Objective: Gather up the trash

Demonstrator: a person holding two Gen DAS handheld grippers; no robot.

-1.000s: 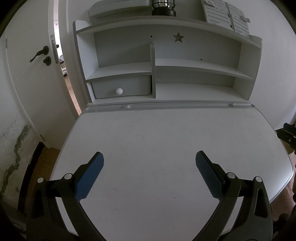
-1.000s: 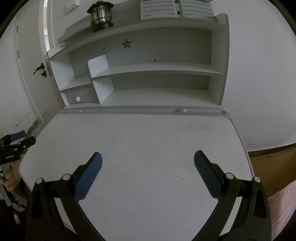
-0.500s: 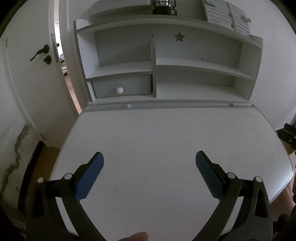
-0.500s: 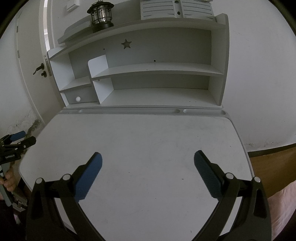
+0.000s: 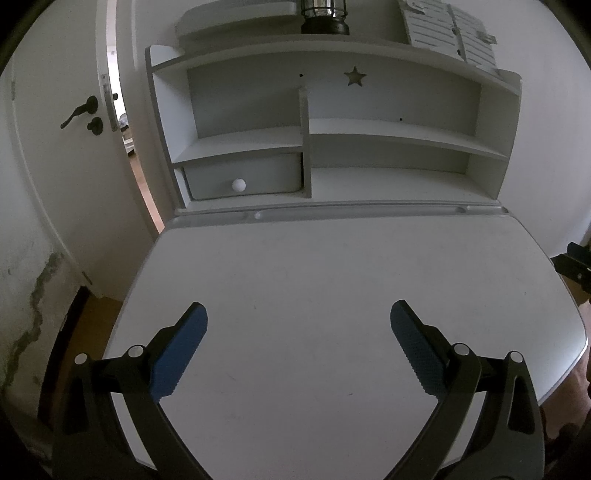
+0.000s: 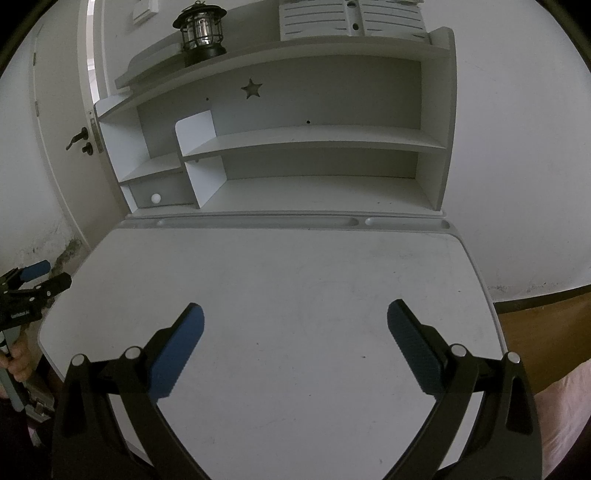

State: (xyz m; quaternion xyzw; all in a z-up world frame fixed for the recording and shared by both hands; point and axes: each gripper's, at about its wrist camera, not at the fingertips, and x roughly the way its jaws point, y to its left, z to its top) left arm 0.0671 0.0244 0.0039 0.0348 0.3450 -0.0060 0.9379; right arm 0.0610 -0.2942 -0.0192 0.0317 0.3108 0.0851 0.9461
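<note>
One closed drawer [image 5: 242, 181], bare shelves [image 6: 306, 138]

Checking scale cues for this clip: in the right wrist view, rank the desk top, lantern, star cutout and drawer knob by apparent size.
Largest to smallest as they look:
1. desk top
2. lantern
3. star cutout
4. drawer knob
The star and the knob look close in size, so their order is unsure. The fisheye lens also enlarges the near desk top.

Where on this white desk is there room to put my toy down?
Nearly everywhere: the white desk top is bare from the pen groove to its front edge. The wide lower shelf is bare too. Only the top shelf is taken, by a black lantern and a white slatted panel.
</note>
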